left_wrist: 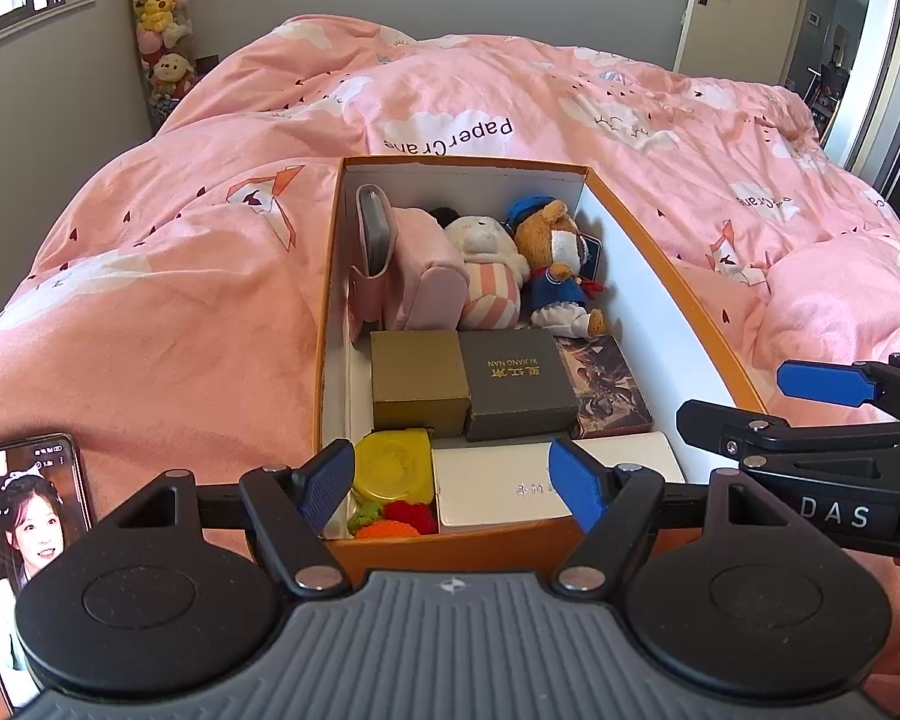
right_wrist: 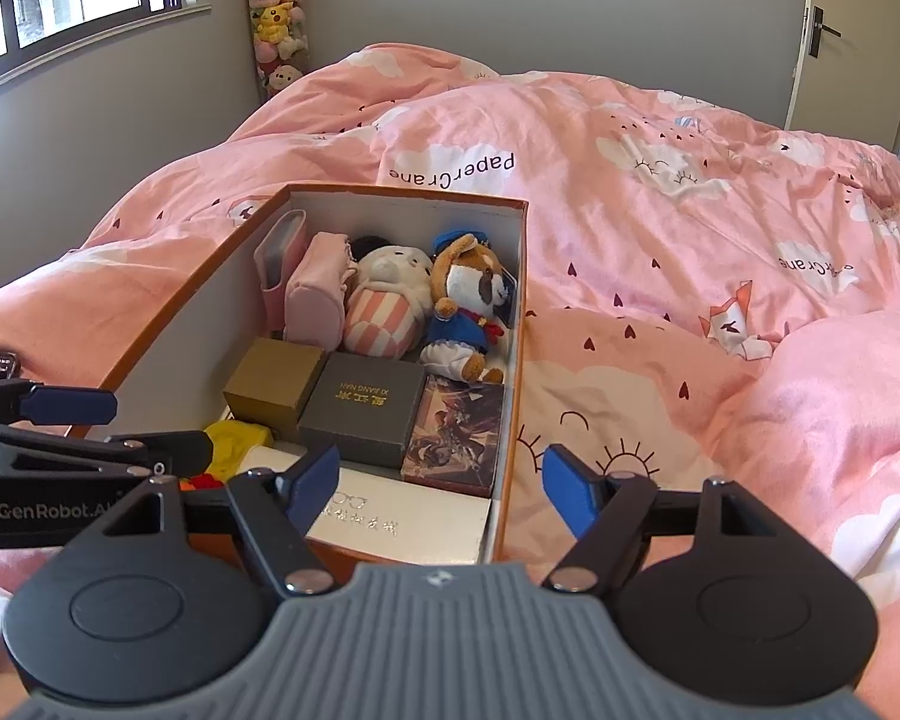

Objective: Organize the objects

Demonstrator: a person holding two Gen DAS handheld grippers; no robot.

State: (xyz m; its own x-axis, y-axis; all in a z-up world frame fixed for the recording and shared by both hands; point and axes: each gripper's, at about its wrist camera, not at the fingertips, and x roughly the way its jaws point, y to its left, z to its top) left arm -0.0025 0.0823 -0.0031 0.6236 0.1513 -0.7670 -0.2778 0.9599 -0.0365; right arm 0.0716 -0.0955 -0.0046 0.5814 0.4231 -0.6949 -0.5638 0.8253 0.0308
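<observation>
orange box point(left_wrist: 678, 294) sits on pink duvet point(left_wrist: 180, 300), packed full: plush toys far end, small boxes near end. left gripper point(left_wrist: 450, 489) spread wide, empty; right gripper point(right_wrist: 438, 489) spread, empty. cardboard walls light, flexible; likely best gripped by rim.

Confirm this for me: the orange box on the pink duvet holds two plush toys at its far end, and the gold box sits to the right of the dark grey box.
One detail is wrong. In the left wrist view the gold box sits to the left of the dark grey box, not the right. The rest holds: the orange box lies on the pink duvet with two plush toys at its far end.
</observation>
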